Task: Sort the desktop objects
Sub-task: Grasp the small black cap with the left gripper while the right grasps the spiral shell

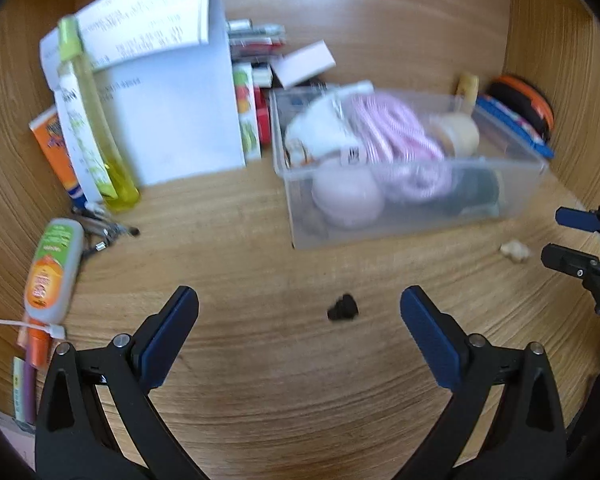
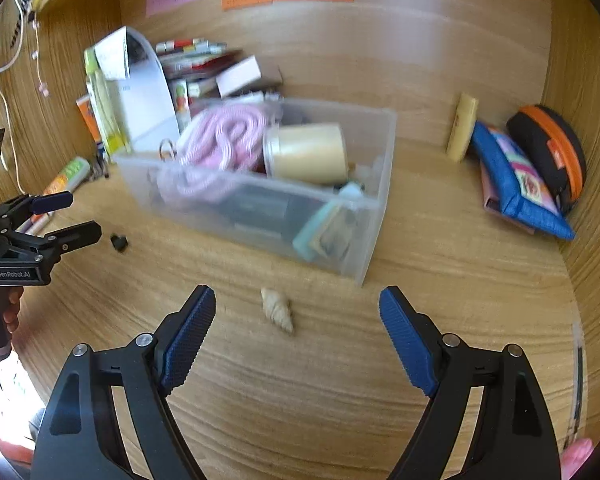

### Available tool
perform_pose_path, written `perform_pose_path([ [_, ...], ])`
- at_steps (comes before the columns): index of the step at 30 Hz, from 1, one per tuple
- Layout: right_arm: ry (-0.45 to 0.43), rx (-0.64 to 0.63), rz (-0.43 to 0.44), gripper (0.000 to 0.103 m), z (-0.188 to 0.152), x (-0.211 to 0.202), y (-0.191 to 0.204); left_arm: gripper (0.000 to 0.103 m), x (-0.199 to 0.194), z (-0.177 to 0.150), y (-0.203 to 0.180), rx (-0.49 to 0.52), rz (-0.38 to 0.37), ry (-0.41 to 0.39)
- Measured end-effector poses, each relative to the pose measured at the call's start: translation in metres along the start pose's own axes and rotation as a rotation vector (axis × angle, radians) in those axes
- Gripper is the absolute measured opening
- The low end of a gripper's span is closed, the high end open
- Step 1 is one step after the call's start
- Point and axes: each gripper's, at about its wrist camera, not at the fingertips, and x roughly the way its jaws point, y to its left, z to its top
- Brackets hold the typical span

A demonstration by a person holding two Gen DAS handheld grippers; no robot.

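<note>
Left gripper (image 1: 299,300) gapes wide and empty over a small black cap (image 1: 343,309) (light, stiff; pinch its sides). Right gripper (image 2: 297,300), equally wide and empty, frames a brittle-looking seashell (image 2: 278,309) before the clear bin (image 2: 376,216).

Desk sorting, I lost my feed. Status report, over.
Left tool open over small black piece. Right tool open, empty, over beige shell. Clear bin behind both; nothing blocking.
</note>
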Motion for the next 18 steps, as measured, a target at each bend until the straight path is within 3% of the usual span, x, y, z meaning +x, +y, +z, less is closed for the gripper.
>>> perform_pose_path([
  [4,0.035,-0.002,0.006,0.082,-0.004,0.010,0.002,0.102,0.013,-0.002,-0.006,0.023,-0.004,0.053],
  [11,0.074,-0.026,0.040,0.082,-0.002,0.022,0.007,0.102,0.026,-0.001,-0.004,-0.003,-0.090,0.111],
  [13,0.077,-0.041,0.035,0.082,0.000,0.024,0.009,0.094,0.026,-0.001,-0.002,-0.010,-0.094,0.113],
  [15,0.079,-0.053,0.035,0.080,0.000,0.025,0.009,0.079,0.025,-0.001,-0.002,-0.004,-0.078,0.107],
  [18,0.082,-0.071,0.048,0.074,0.002,0.026,0.010,0.073,0.023,-0.002,-0.002,-0.001,-0.067,0.104],
])
